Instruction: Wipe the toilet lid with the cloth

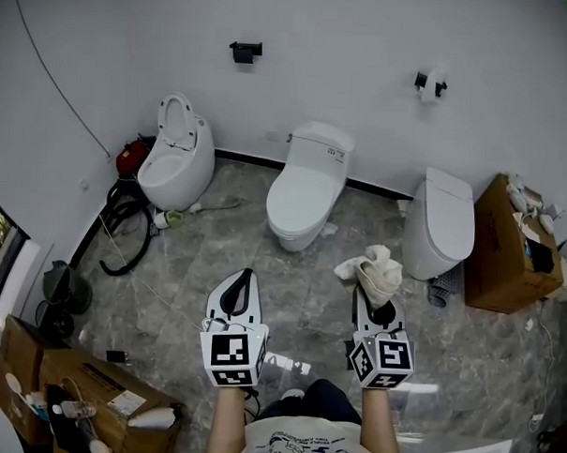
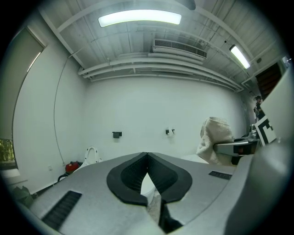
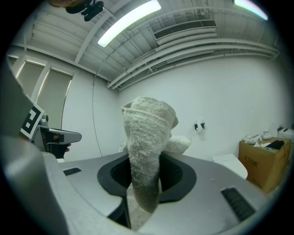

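Three white toilets stand along the far wall. The middle toilet (image 1: 304,189) and the right toilet (image 1: 440,223) have their lids down; the left one (image 1: 177,150) has its lid up. My right gripper (image 1: 371,289) is shut on a cream cloth (image 1: 375,270), which bunches above its jaws over the floor, short of the toilets. In the right gripper view the cloth (image 3: 146,151) rises from between the jaws of the right gripper (image 3: 144,183). My left gripper (image 1: 248,274) is level with it to the left, its jaws meeting at the tip with nothing in them (image 2: 147,156).
An open cardboard box (image 1: 508,249) stands right of the right toilet. More boxes with clutter (image 1: 79,390) sit at the lower left. A black hose (image 1: 124,228) and a red object (image 1: 132,155) lie by the left toilet. Grey marble floor (image 1: 300,287) lies between me and the toilets.
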`<state>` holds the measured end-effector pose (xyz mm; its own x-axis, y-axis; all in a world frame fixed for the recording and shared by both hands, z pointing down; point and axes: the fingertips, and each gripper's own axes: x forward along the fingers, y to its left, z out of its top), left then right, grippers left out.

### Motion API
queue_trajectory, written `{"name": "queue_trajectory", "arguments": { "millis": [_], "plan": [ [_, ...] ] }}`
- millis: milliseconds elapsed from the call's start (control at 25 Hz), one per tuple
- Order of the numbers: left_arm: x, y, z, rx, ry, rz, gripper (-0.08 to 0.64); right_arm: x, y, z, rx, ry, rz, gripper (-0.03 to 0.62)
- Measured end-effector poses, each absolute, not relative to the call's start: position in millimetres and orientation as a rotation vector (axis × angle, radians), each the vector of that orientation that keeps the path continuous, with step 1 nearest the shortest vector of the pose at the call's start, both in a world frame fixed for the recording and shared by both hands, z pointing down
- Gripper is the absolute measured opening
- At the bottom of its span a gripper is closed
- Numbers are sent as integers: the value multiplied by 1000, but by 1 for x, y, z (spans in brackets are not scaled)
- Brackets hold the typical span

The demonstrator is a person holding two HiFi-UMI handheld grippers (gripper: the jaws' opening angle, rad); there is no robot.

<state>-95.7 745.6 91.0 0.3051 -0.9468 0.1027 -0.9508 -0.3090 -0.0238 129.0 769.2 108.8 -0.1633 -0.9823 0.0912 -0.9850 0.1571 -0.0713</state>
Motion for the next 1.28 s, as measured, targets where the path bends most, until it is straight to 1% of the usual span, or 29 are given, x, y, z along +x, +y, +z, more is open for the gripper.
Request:
{"name": "queue_trajectory", "arguments": {
  "millis": [280, 480, 720, 1040, 1280],
  "plan": [
    [-97, 715, 104, 2473, -1824, 158, 3, 137, 734, 124, 2015, -2355, 224, 112],
    [-93, 676, 112, 2440, -1852, 176, 3, 144, 686, 129, 1989, -2382, 241, 112],
    [-80, 604, 108, 2406, -1907, 178, 3, 157, 607, 124, 1941, -2434, 220, 112],
    [-41, 489, 93, 2368, -1962, 167, 3, 201, 480, 106, 1901, -2483, 212, 112],
    [-26, 414, 88, 2323, -2019, 159, 3, 223, 398, 105, 1863, -2512, 210, 112]
  ]
}}
